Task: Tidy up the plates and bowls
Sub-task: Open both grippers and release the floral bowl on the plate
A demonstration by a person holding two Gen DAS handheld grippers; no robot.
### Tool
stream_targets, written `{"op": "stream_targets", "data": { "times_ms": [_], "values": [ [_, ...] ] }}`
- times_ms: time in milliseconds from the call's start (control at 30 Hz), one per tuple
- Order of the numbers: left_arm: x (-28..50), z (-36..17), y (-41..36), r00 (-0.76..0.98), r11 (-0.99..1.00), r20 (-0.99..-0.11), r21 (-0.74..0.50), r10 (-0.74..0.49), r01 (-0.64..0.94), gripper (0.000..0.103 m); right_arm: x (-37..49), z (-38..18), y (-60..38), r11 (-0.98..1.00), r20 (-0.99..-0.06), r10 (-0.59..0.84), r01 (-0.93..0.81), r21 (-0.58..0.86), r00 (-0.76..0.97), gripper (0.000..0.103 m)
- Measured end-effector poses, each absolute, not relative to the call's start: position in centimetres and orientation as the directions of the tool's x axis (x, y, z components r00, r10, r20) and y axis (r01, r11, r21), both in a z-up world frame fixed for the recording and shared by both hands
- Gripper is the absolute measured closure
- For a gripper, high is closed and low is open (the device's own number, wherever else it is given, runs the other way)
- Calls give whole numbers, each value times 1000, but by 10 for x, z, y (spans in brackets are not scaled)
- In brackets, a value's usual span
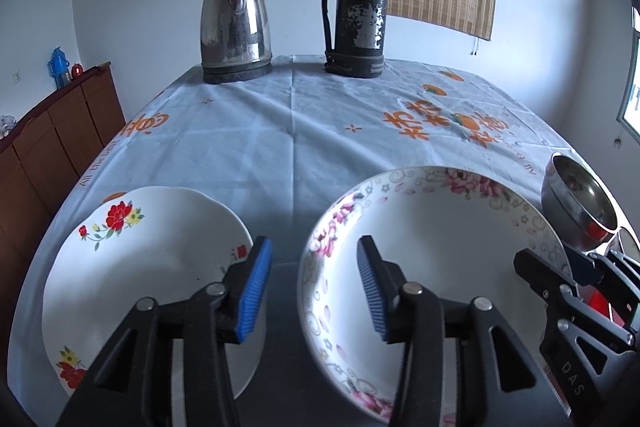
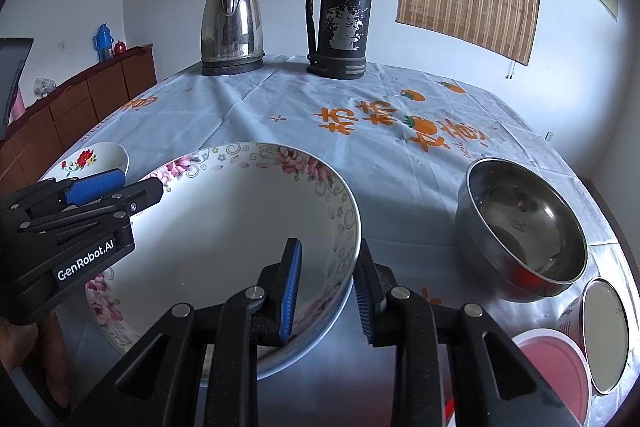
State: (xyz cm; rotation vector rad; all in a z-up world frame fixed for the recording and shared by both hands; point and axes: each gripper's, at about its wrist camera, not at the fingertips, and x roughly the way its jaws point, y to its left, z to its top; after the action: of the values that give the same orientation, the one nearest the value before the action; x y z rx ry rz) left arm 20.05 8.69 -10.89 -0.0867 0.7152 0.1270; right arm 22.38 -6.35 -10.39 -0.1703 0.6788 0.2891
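Note:
A deep plate with pink flowers (image 1: 440, 247) (image 2: 240, 219) lies on the tablecloth between both grippers. My left gripper (image 1: 314, 291) (image 2: 120, 187) stands open astride the plate's left rim, and neither blue pad touches it. My right gripper (image 2: 327, 293) (image 1: 560, 287) is astride the near right rim. One pad is inside the plate with a gap to the rim, the other close outside, so it reads as open. A white plate with red flowers (image 1: 140, 267) (image 2: 92, 157) lies left of it. A steel bowl (image 1: 580, 203) (image 2: 520, 223) stands to the right.
A steel kettle (image 1: 236, 27) and a worn black thermos (image 1: 358, 7) stand at the table's far edge. A pink cup (image 2: 552, 367) and a white-lined cup (image 2: 604, 331) lie near the front right corner. A brown cabinet (image 1: 60, 131) runs along the left wall.

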Motion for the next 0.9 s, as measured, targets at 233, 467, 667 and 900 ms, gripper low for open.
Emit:
{"op": "stream_targets", "data": {
  "times_ms": [233, 467, 667, 900],
  "values": [
    [200, -108, 92, 750, 986, -655, -48, 90, -161, 55, 225, -104, -63, 945, -646, 210, -321, -57, 734, 69],
    [198, -107, 94, 756, 985, -647, -50, 95, -167, 52, 225, -104, -62, 944, -645, 209, -325, -64, 735, 67],
    [197, -106, 96, 759, 984, -643, -52, 97, -170, 52, 220, -103, -56, 941, -634, 190, -324, -101, 750, 65],
    [195, -105, 98, 763, 983, -639, -58, 99, -176, 51, 214, -101, -51, 938, -613, 169, -317, -141, 772, 59]
  ]
}}
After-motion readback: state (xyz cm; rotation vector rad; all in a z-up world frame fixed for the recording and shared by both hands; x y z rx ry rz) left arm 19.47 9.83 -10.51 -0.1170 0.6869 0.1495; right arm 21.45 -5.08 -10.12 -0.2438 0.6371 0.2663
